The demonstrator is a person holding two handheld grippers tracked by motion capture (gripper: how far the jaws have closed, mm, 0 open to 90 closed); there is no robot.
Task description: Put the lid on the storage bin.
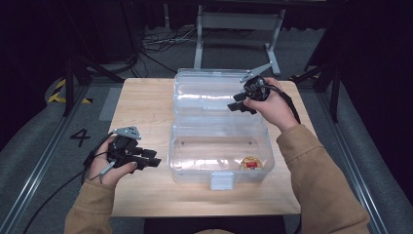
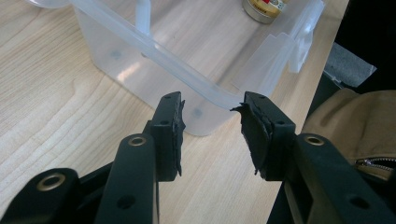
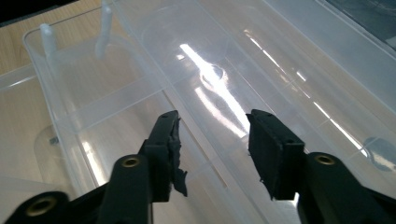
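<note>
A clear plastic box point(image 1: 173, 157) stands open on the wooden table point(image 1: 141, 105), its lid point(image 1: 204, 90) laid back flat behind it. A small round tin point(image 1: 251, 163) with a gold and red top lies in the box's front right corner; its edge is also seen in the left gripper view point(image 2: 264, 9). My left gripper point(image 1: 154, 158) rests left of the box, open, aimed at the box's near corner point(image 2: 201, 116), with nothing between its pads point(image 2: 173, 121). My right gripper point(image 1: 234, 101) hovers over the lid's right side, open. A ridge of the clear plastic point(image 3: 196, 88) runs below its jaws.
A white latch tab point(image 1: 221, 181) hangs at the box's front edge. Beyond the table stand a metal frame point(image 1: 238, 29) and loose cables point(image 1: 156, 44) on the floor. A cable point(image 1: 58, 195) trails from the left gripper. Bare table lies left of the box.
</note>
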